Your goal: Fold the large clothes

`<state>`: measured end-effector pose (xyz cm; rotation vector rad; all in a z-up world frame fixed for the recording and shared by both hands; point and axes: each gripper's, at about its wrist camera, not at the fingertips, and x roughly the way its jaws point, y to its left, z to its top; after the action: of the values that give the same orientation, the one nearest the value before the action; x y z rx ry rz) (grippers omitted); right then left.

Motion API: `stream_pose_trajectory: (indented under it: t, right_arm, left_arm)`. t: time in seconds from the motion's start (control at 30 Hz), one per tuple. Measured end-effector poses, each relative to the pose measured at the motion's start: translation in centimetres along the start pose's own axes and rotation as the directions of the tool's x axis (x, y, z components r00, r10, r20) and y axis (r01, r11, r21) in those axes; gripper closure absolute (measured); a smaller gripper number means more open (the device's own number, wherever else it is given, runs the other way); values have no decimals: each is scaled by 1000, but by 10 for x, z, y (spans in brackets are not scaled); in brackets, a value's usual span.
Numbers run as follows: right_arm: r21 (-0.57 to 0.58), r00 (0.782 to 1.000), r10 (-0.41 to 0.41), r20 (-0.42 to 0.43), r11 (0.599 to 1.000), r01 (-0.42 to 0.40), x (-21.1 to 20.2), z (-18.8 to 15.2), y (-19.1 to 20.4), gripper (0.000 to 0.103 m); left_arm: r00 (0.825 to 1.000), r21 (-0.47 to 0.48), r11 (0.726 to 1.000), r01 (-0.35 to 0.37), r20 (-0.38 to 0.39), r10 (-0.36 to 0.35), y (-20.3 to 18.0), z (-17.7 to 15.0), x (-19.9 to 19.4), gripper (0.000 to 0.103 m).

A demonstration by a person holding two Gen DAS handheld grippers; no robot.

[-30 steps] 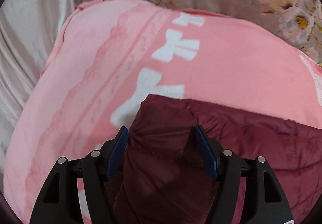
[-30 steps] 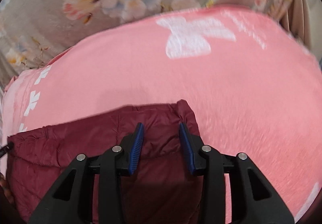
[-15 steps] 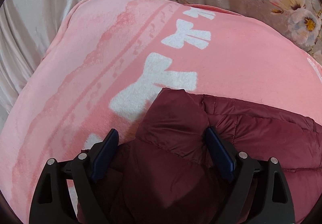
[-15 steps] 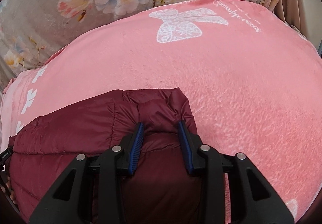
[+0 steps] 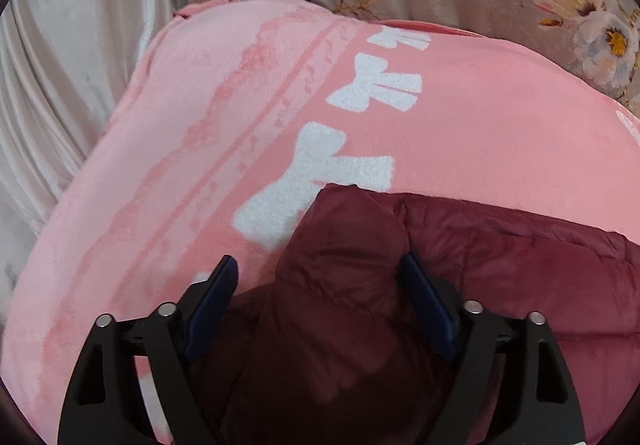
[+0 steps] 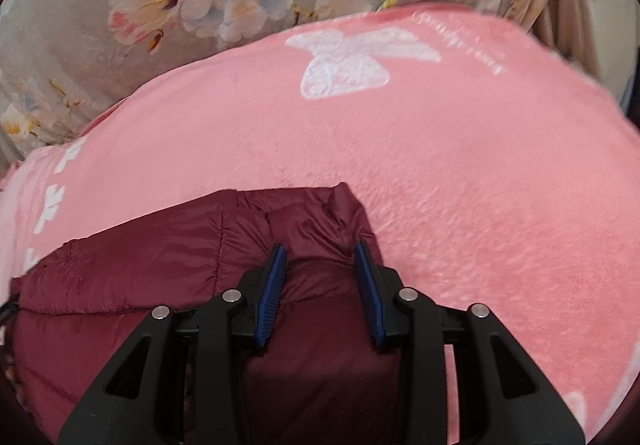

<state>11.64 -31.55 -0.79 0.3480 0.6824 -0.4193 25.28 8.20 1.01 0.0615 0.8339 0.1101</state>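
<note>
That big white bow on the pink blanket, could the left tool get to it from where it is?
Probably yes. The left tool is open, and the white bow lies just ahead on the pink blanket; only the maroon jacket corner sits between its fingers.

The left gripper [image 5: 320, 265] is seen from behind and above, its two black arms spread wide and its dark blue pads [image 5: 214, 301] held well apart. The right-hand pad is pressed against the maroon jacket [image 5: 348, 285], while a gap is left at the other pad, so the fabric is not clamped. The right gripper [image 6: 320, 249] is pointed forward and down in its own view, with its ribbed blue pads [image 6: 274, 291] drawn much closer together. A bunched corner of the same jacket is pinched between them, and both pads are laid against the fabric. Neither of the person's hands can be seen.
</note>
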Motion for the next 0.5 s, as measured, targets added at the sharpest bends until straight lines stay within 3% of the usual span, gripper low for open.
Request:
stream_pose_trajectory:
  t: [0.13, 0.2, 0.27, 0.4, 0.5]
  right_arm:
    - [-69, 987, 159, 40, 985, -156, -49, -18, 48, 66]
    - [-117, 979, 203, 12, 973, -200, -57, -32, 77, 66]
    - [-141, 970, 241, -26, 960, -242, -56, -46, 97, 67]
    - [-210, 975, 212, -70, 952, -222, -45, -74, 124, 67]
    - [-258, 983, 174, -52, 949, -182, -40, -87, 130, 67]
  left_arm:
    - [990, 53, 992, 113, 80, -117, -27, -16, -63, 26]
    - [982, 116, 981, 158, 84, -168, -57, -32, -82, 25]
    - [982, 177, 971, 159, 73, -174, -85, -47, -85, 25]
    - [989, 210, 968, 138, 31, -148, -113, -72, -72, 25]
    - [991, 203, 972, 115, 39, -126, -115, -81, -66, 24]
